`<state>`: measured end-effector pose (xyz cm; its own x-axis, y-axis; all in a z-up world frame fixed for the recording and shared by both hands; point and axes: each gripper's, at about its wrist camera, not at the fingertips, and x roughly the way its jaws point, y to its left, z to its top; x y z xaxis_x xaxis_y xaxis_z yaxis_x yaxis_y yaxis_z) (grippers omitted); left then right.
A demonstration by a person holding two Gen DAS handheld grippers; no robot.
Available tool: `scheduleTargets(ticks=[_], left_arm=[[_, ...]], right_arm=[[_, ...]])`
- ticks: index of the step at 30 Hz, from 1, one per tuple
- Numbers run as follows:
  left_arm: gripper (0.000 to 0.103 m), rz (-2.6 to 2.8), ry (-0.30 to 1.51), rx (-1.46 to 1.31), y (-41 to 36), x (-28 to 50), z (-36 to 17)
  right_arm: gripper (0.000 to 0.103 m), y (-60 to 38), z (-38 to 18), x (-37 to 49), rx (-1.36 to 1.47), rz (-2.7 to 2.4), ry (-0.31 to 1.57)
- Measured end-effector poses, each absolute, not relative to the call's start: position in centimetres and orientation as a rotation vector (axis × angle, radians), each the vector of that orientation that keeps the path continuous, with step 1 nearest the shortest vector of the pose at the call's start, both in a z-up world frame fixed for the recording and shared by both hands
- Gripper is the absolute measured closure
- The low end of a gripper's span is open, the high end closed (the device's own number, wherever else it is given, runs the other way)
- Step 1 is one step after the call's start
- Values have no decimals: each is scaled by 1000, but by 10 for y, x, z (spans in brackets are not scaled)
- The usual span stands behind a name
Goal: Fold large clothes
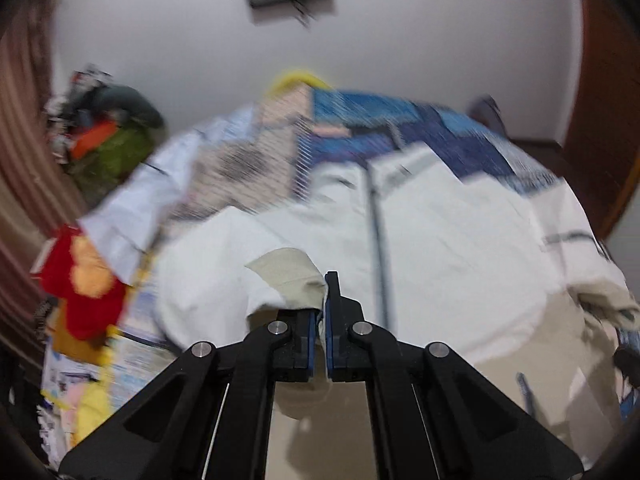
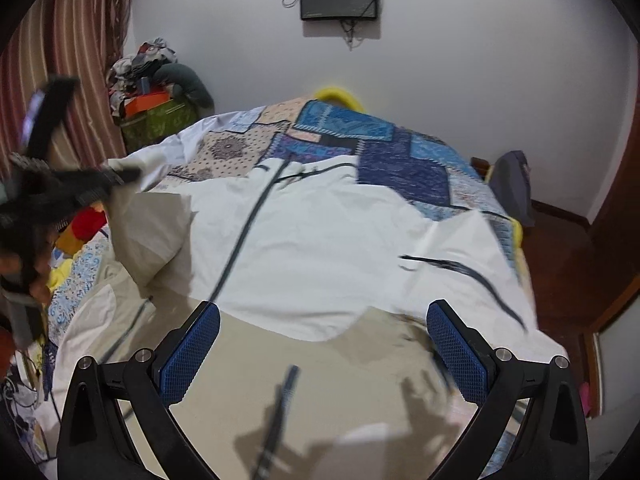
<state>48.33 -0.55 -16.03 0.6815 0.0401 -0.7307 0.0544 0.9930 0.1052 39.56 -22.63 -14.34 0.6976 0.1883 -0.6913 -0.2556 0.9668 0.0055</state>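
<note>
White jacket [image 2: 320, 240] spread on the quilt [image 2: 400, 152] from centre to 12 o'clock; left gripper [image 1: 319, 320] clamped on its sleeve end at 6 o'clock, right gripper [image 2: 324, 344] wide apart, empty; advice: carry sleeve flat across the zip line, keeping tension.

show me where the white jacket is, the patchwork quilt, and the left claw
white jacket [image 2: 320, 240]: right wrist view, on its spread white body.
patchwork quilt [image 2: 404, 172]: right wrist view, on a dark blue patch.
left claw [image 1: 320, 312]: left wrist view, between the pads shut on the jacket's fabric.
</note>
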Motion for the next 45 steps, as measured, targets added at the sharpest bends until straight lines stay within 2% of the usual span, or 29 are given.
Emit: scheduleTargets(ticks=[7, 10, 13, 15, 17, 20, 28, 37, 45], left_arm=[[100, -126, 1020, 125, -56, 484, -227], [93, -162, 1049, 157, -63, 478, -235], [74, -186, 1061, 167, -55, 470, -228], [50, -197, 1043, 126, -39, 457, -215], [42, -191, 1001, 80, -17, 444, -200], [35, -136, 942, 20, 28, 429, -178], [35, 64, 950, -14, 136, 404, -181], [35, 91, 973, -62, 194, 360, -204], [35, 152, 1016, -92, 229, 330, -228]], right_arm=[[0, -266, -149, 395, -95, 191, 784], [0, -273, -154, 398, -81, 183, 806], [0, -272, -160, 405, -64, 193, 828], [0, -263, -162, 411, -57, 209, 844], [0, -251, -163, 417, -60, 232, 851], [0, -219, -159, 425, -99, 284, 850], [0, -91, -157, 427, -303, 484, 821], [0, 39, -217, 432, -433, 652, 968], [0, 97, -237, 444, -251, 737, 1098]])
